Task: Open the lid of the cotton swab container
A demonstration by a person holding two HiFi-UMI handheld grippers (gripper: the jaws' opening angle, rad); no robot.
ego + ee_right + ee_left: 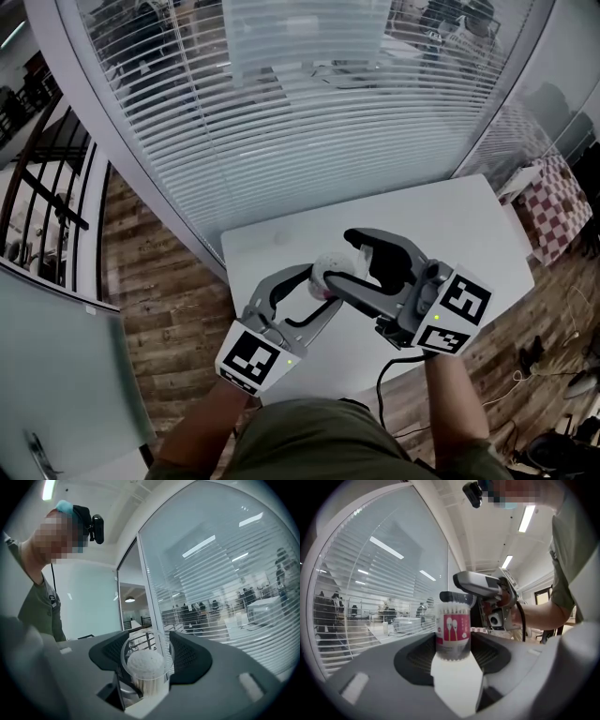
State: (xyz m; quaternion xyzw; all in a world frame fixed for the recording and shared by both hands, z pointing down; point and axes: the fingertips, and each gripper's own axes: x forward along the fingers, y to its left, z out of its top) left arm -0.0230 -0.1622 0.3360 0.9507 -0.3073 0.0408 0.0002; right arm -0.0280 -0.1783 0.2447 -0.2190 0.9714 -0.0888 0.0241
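Above the near part of the white surface [450, 220], clear of it, you have the cotton swab container [453, 630] lifted between both tools. Your left gripper [453, 651] stands wide and is closed on the container's lower body, a pad against each side, with the tub upright between the jaws. Your right gripper [147, 656] comes in from the opposite side, equally wide, with its pads on the rim of the clear round lid [149, 641]; through the lid you look onto the white dome of swab heads [146, 663]. Whether the lid has parted from the body I cannot tell from either gripper view. Judge the tub as light, thin-walled plastic. It looks smooth and apt to twist or slide in the pads, and a hard squeeze would likely flex it and pinch the lid tighter. Hold low on the body, away from the seam, and take the lid by its rim only. A snap fit may let go suddenly, so draw it off straight with the tub upright above the surface, or loose swabs may spill
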